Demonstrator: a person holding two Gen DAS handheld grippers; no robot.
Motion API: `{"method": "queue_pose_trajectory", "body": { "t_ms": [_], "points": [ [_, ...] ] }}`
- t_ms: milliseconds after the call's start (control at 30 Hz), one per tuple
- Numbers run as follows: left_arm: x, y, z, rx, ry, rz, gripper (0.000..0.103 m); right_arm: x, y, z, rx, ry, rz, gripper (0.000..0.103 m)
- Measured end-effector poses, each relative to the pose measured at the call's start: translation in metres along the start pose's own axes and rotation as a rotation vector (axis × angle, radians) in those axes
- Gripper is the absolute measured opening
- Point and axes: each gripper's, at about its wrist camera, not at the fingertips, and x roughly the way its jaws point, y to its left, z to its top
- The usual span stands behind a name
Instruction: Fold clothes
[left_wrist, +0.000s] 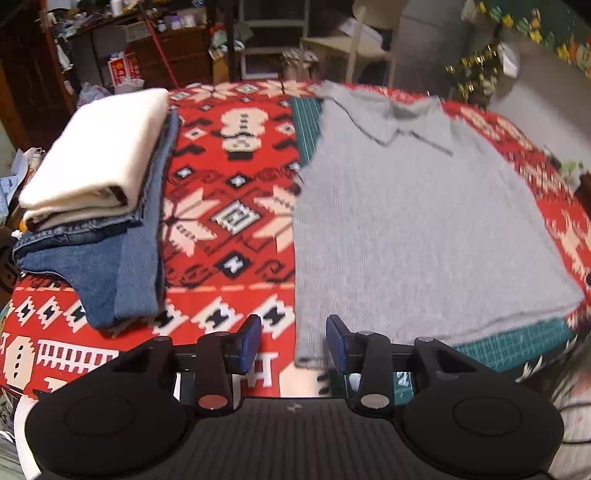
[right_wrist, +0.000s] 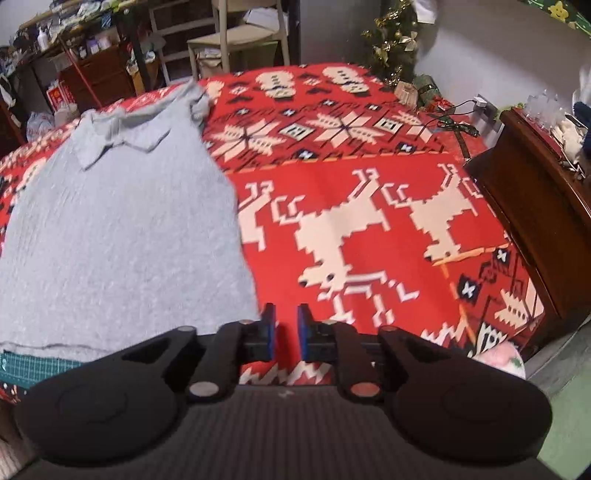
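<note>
Red patterned tablecloth (left_wrist: 229, 206) is spread out; the grey collared shirt (left_wrist: 413, 229) is laid flat on it, beside a folded stack (left_wrist: 96, 192). Left gripper (left_wrist: 293, 343) and right gripper (right_wrist: 286, 332) are held apart-jawed, nothing grasped.

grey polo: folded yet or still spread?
Body spread flat: the grey polo lies collar up with its hem edge exposed on the red tablecloth. No sleeves show, so they may be tucked in; cannot tell.

black grippers (left_wrist: 291, 343), blue finger pads (right_wrist: 271, 330)
</note>
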Motion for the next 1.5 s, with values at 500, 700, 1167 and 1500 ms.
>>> {"method": "queue_pose_trajectory", "body": {
  "t_ms": [500, 700, 1167, 1500],
  "points": [
    [0.042, -0.064, 0.067, 0.084, -0.05, -0.018, 0.066, 0.034, 0.002, 0.057, -0.154, -0.111, 0.037, 0.081],
    [0.074, -0.097, 0.095, 0.144, -0.044, -0.117, 0.07, 0.054, 0.007, 0.09, -0.216, -0.151, 0.058, 0.086],
    [0.107, -0.166, 0.15, 0.172, -0.104, -0.241, 0.071, 0.101, -0.002, 0.136, -0.272, -0.203, 0.128, 0.102],
    [0.136, -0.216, 0.193, 0.091, -0.019, -0.409, 0.062, 0.113, -0.018, 0.165, -0.183, -0.175, 0.19, 0.085]
  ]
}}
